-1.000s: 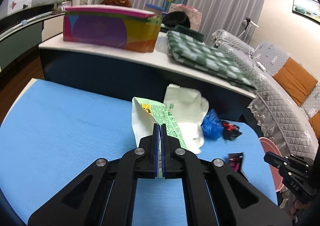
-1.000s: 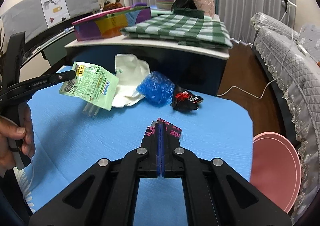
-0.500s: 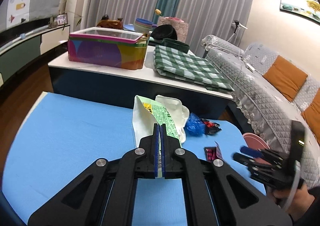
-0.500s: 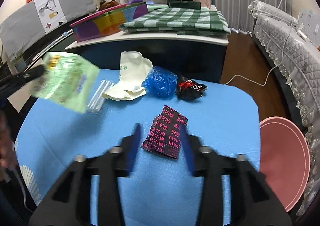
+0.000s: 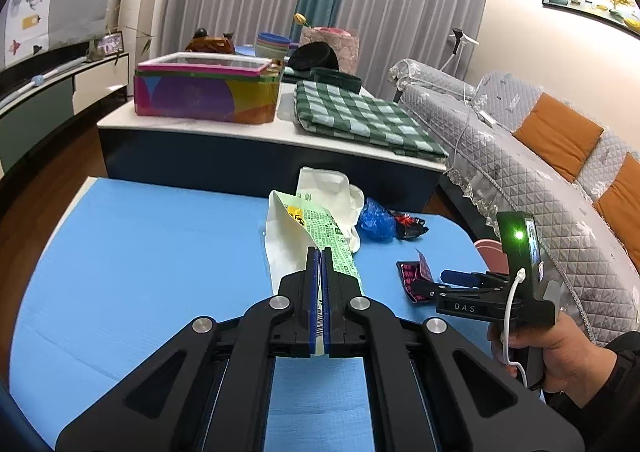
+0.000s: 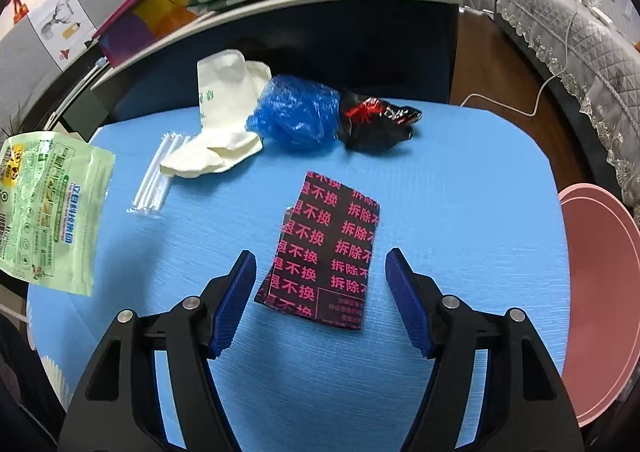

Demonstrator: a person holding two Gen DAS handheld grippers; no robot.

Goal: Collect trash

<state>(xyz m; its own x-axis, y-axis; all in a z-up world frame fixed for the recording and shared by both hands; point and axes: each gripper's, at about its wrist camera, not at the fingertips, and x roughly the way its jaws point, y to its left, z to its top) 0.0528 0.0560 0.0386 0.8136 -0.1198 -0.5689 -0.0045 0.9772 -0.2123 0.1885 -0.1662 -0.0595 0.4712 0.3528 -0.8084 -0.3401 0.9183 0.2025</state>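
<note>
My left gripper [image 5: 319, 256] is shut on a green and white wrapper [image 5: 316, 228] and holds it above the blue table [image 5: 140, 252]; the wrapper also shows at the left of the right wrist view [image 6: 48, 208]. My right gripper [image 6: 322, 272] is open and empty, its jaws on either side of a black packet with pink print [image 6: 326, 248] that lies flat on the table. A white bag [image 6: 224, 112], a blue plastic bag [image 6: 300, 116], a black and red wrapper [image 6: 376, 120] and a clear straw packet [image 6: 154, 180] lie further back.
A pink bin [image 6: 596, 292] stands off the table's right edge. Behind the table is a low counter [image 5: 240, 132] with a colourful box [image 5: 204, 92] and a green checked cloth [image 5: 360, 120]. A grey sofa [image 5: 540, 172] is at the right.
My right gripper has opened and let go of the black and pink packet, which now lies flat on the table. My left gripper has risen and pulled back with the green wrapper.
</note>
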